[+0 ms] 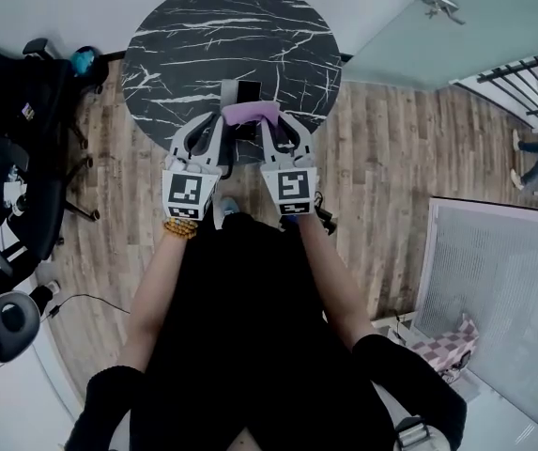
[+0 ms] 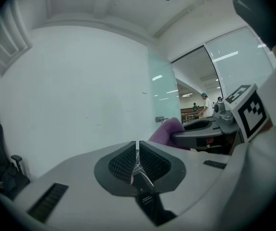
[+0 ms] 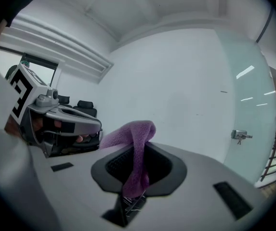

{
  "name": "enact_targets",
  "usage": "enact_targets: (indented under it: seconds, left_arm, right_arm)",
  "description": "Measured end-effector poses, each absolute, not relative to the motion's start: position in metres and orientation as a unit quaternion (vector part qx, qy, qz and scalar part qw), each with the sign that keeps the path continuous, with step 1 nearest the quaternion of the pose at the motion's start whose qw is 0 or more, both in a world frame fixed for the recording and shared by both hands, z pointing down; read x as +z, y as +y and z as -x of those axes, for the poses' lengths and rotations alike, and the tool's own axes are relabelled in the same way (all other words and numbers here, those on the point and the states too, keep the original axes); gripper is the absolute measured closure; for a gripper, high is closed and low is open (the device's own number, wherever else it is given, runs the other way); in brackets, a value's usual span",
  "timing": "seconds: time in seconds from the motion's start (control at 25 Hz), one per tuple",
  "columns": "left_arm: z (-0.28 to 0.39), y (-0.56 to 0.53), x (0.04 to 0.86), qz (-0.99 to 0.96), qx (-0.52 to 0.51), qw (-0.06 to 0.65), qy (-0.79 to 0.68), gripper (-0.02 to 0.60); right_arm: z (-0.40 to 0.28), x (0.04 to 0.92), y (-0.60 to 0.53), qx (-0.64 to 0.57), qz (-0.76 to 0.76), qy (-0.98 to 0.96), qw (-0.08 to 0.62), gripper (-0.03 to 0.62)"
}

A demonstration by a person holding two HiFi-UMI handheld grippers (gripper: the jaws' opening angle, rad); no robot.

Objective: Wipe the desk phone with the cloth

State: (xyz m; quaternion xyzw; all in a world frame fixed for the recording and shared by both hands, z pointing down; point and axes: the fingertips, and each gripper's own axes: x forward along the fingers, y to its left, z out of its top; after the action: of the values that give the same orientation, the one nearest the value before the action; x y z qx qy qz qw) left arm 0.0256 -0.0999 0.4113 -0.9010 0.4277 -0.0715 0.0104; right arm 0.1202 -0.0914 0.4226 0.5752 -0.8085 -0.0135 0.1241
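Note:
The desk phone (image 1: 242,92) is a dark slab near the front of the round black marble table (image 1: 184,36); its near end is hidden behind a purple cloth (image 1: 250,113). My right gripper (image 1: 272,125) is shut on that cloth (image 3: 137,153), which drapes up and over the right gripper (image 3: 137,166) toward the left. My left gripper (image 1: 214,125) hovers just left of it, shut with nothing between its pads (image 2: 137,154). Both point up at a white wall. In the left gripper view the cloth (image 2: 168,130) and right gripper (image 2: 210,129) show at the right.
Black office chairs (image 1: 15,148) stand at the left on the wooden floor (image 1: 381,158). A glass partition (image 1: 428,36) runs along the back right. A white framed panel (image 1: 499,299) and a pink checkered item (image 1: 449,344) lie at the right.

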Motion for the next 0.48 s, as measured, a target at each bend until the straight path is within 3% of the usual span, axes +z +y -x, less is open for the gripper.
enact_targets:
  seconds: [0.48]
  left_arm:
    - [-0.022,-0.088,0.42,0.901,-0.096,0.009,0.423,0.551]
  right_arm:
    - [-0.12,0.42,-0.083,0.006,-0.587,-0.805,0.088,0.545]
